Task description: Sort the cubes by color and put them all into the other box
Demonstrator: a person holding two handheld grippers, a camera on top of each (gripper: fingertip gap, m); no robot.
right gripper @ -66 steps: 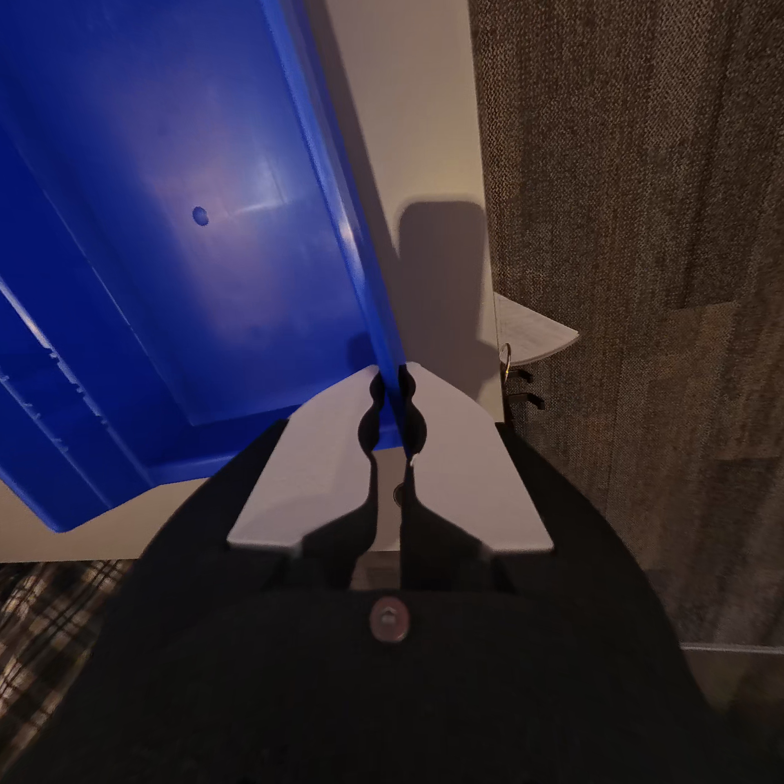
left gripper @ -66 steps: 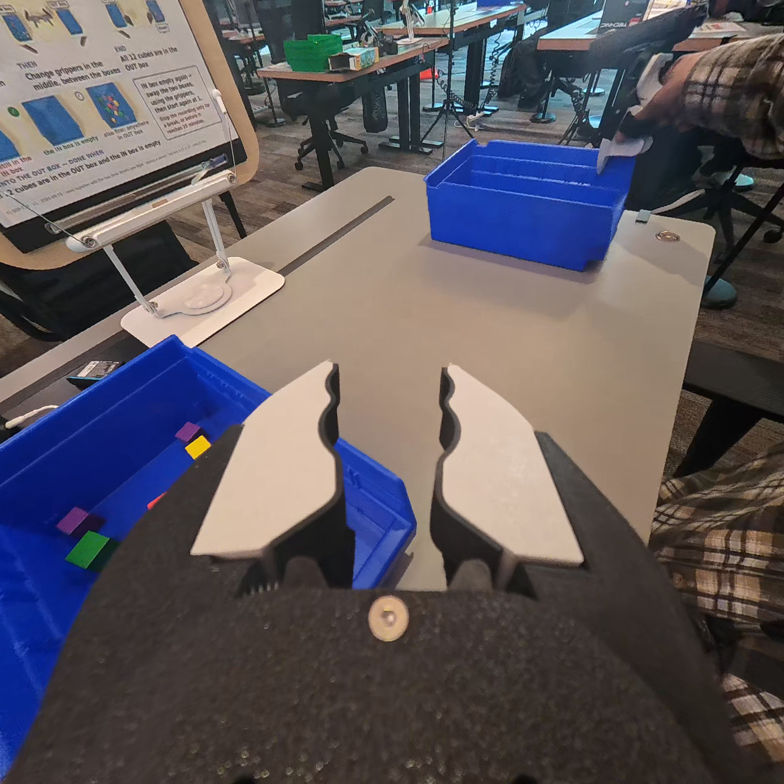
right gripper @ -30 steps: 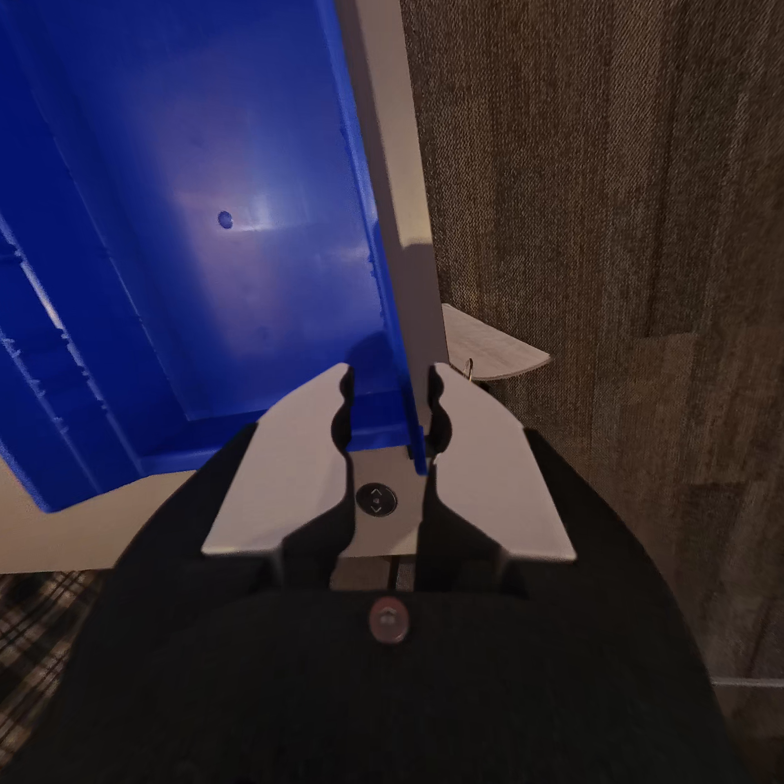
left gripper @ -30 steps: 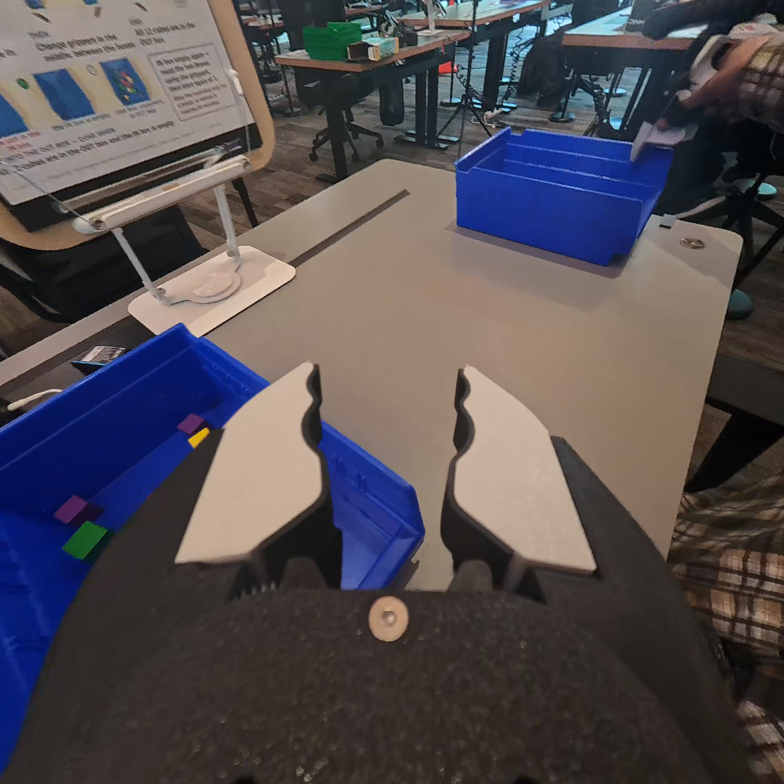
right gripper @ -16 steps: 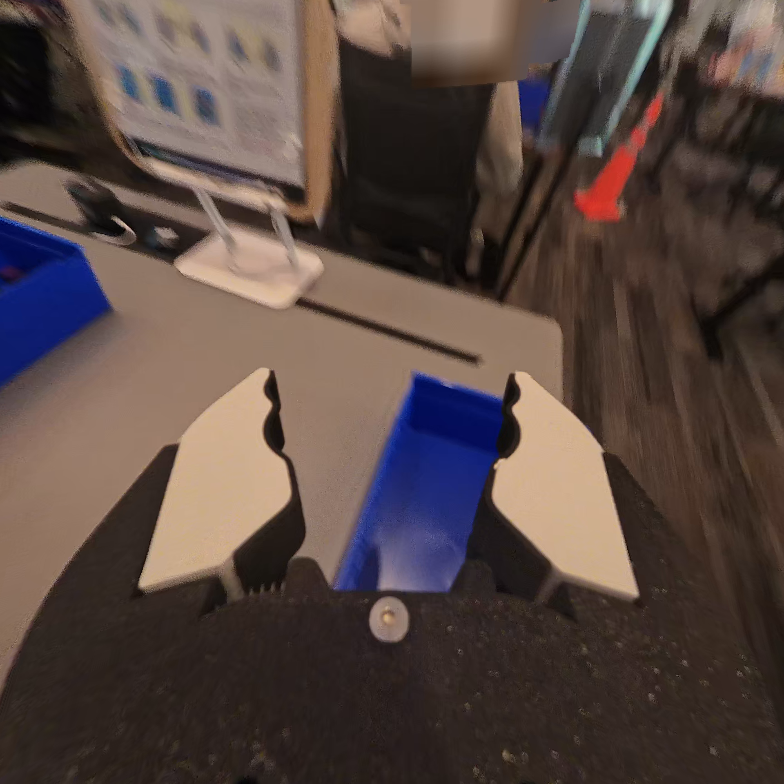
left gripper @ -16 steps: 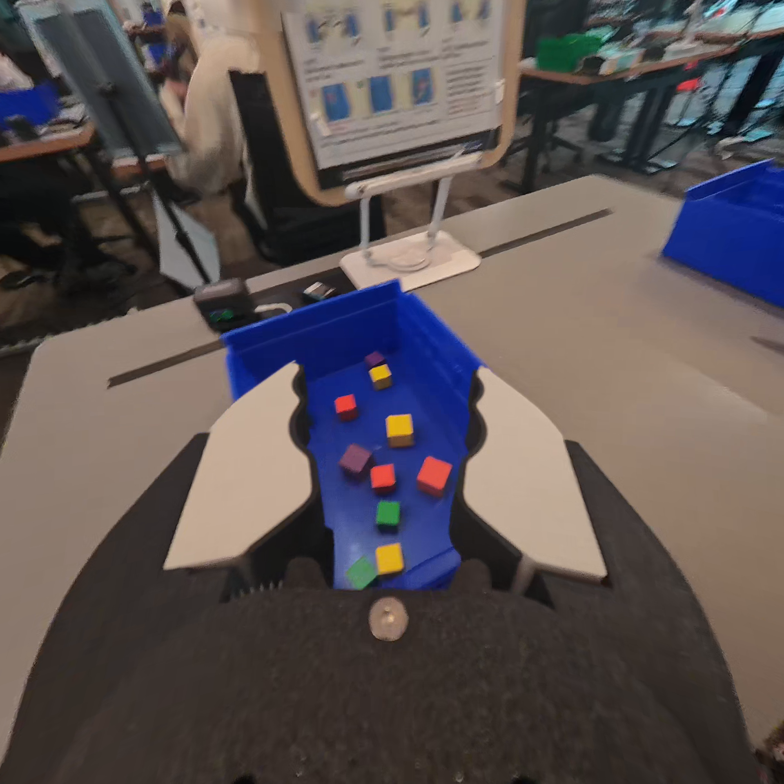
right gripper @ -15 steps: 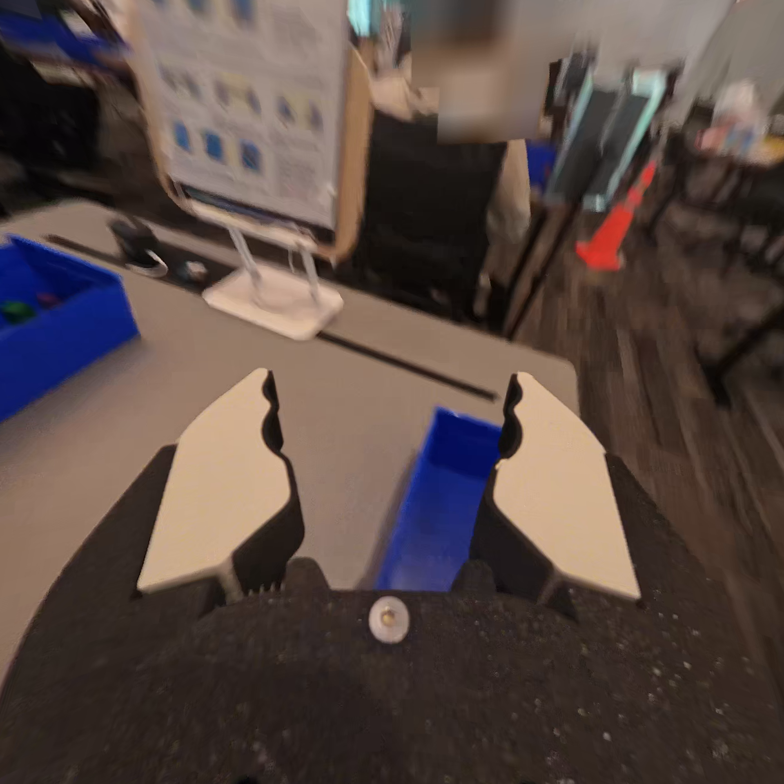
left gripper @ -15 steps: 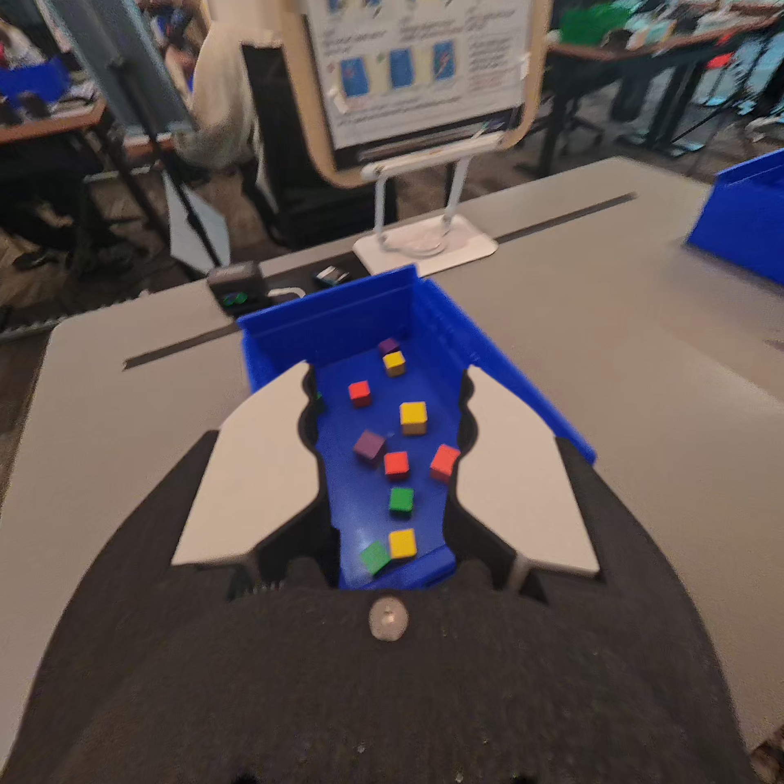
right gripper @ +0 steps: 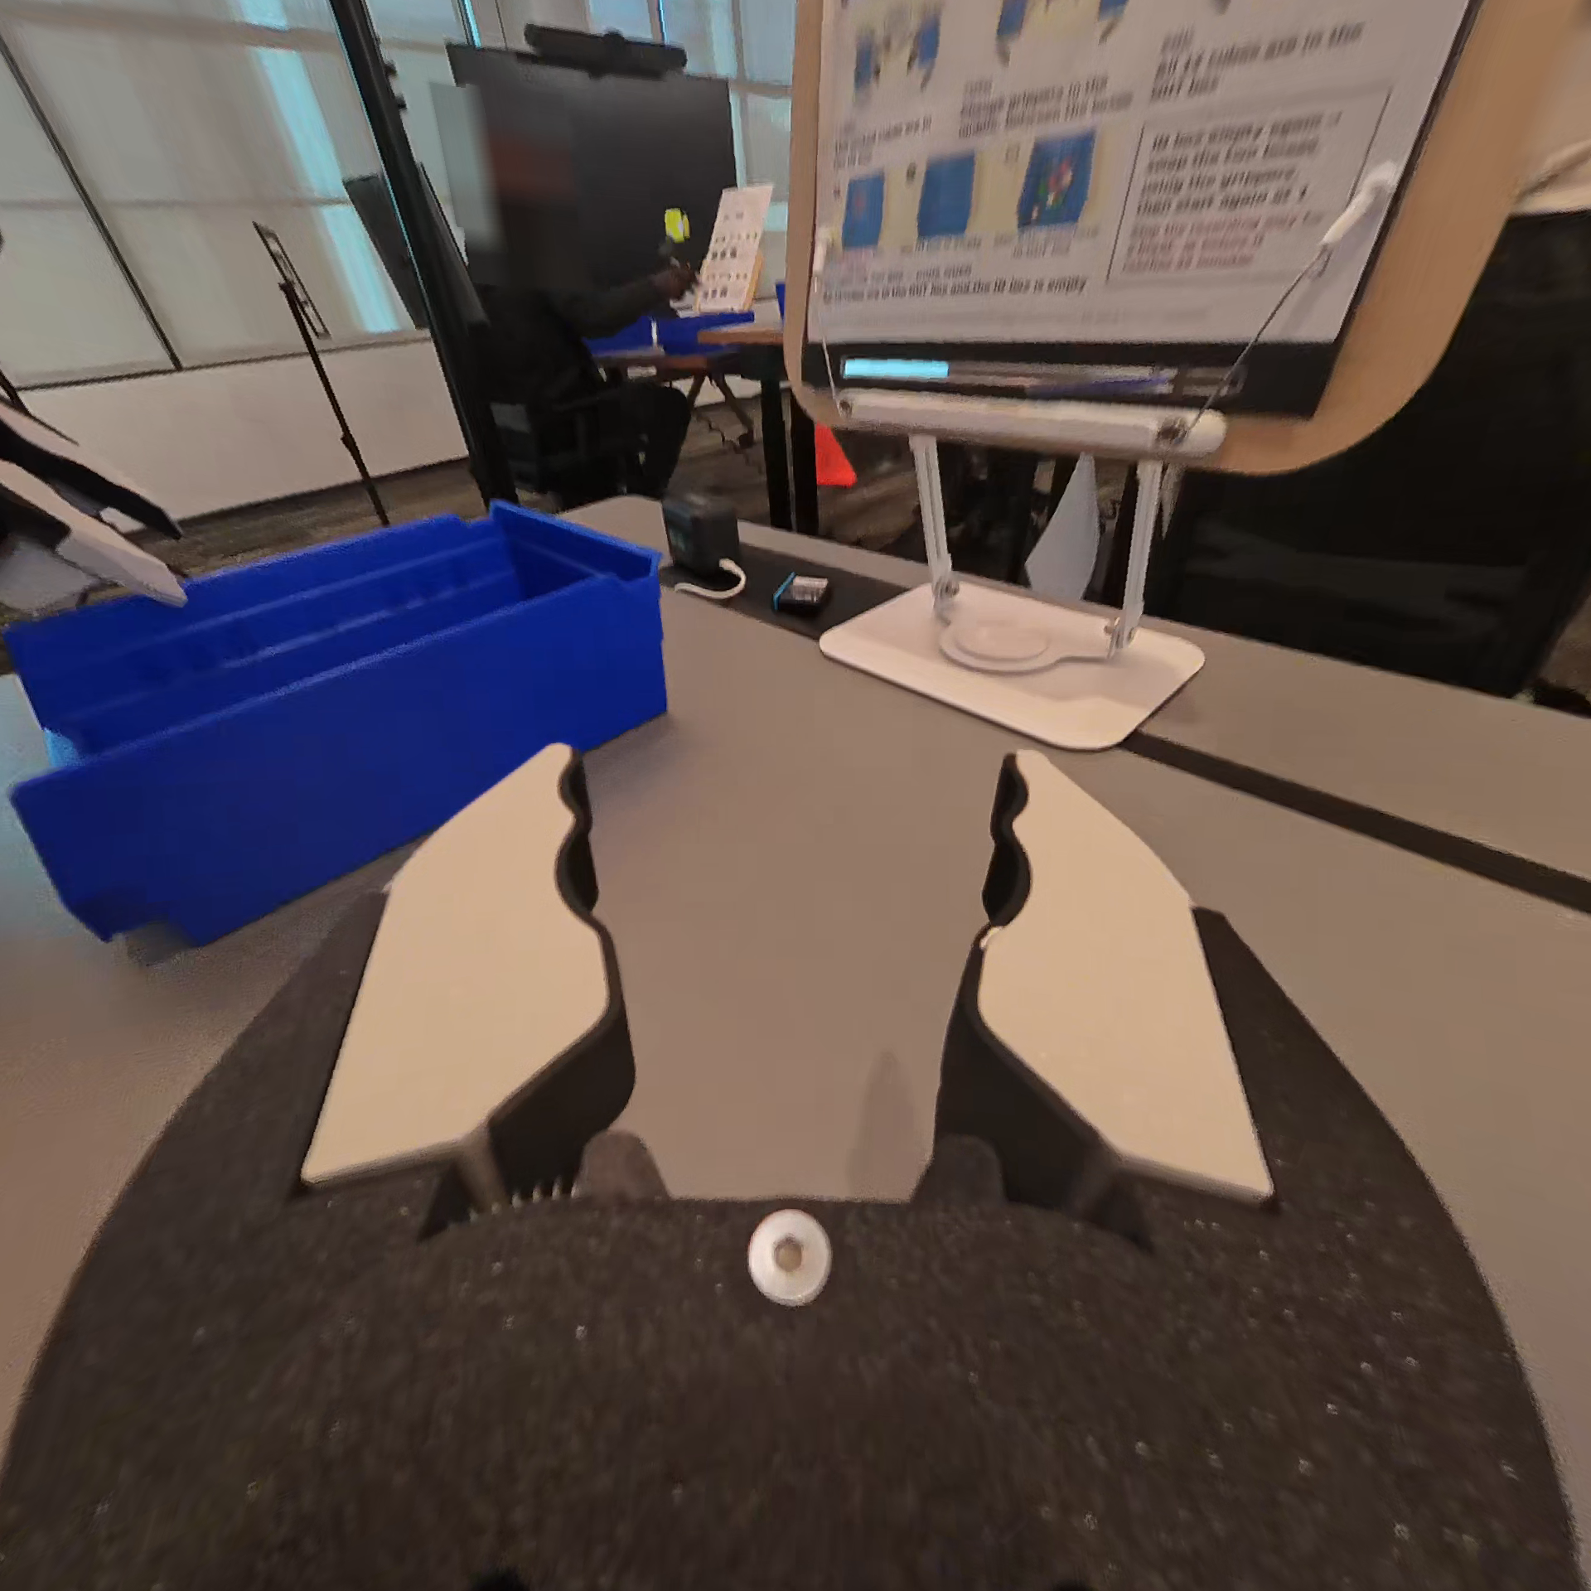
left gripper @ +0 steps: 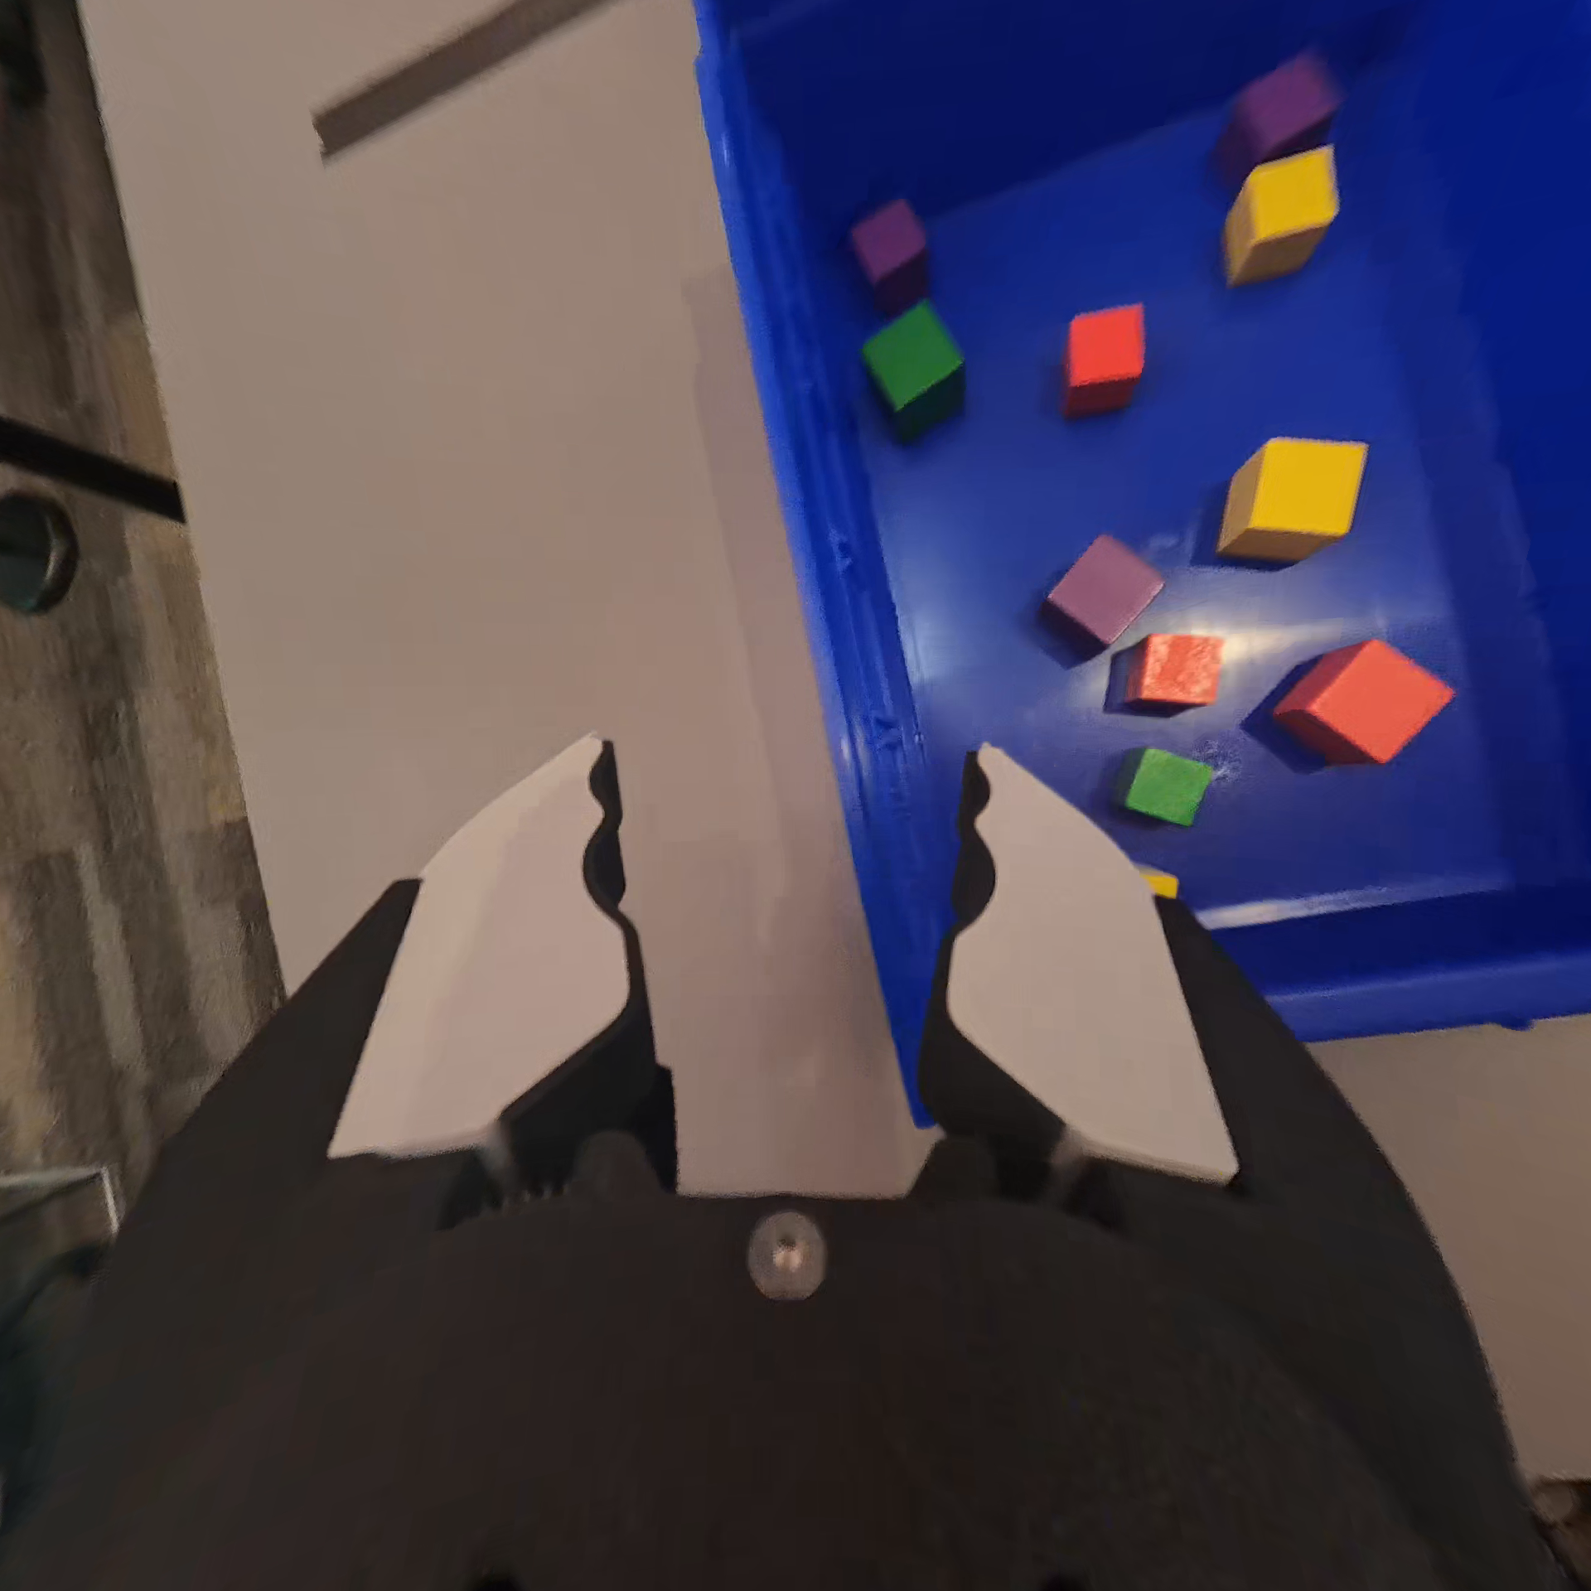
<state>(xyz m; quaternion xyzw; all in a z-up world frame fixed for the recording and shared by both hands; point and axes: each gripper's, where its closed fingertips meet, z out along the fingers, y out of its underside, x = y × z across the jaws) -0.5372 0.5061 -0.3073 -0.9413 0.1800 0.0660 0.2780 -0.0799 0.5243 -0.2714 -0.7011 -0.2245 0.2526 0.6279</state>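
Note:
A blue box (left gripper: 831,516) holds several loose cubes: purple (left gripper: 1105,587), green (left gripper: 913,366), red (left gripper: 1365,702) and yellow (left gripper: 1291,495) among them. One yellow cube (left gripper: 1160,883) is mostly hidden behind my right finger. My left gripper (left gripper: 790,749) is open and empty, looking down with its jaws on either side of the box's left wall near the near corner. My right gripper (right gripper: 788,762) is open and empty over the bare grey table (right gripper: 792,904). In the right wrist view a blue box (right gripper: 344,775) stands at the left with the left gripper's fingers (right gripper: 95,538) above its far end.
A white stand (right gripper: 1016,667) carries an instruction board (right gripper: 1119,189) at the back of the table. A small black device (right gripper: 702,534) and a small card-like item (right gripper: 801,592) lie beside it. The table's left edge (left gripper: 198,516) and the floor beyond lie just left of the cube box.
My left gripper swung from looking across the table to looking down at the cube box's left wall. My right gripper let go of the empty box's wall, opened, and turned towards the table's middle.

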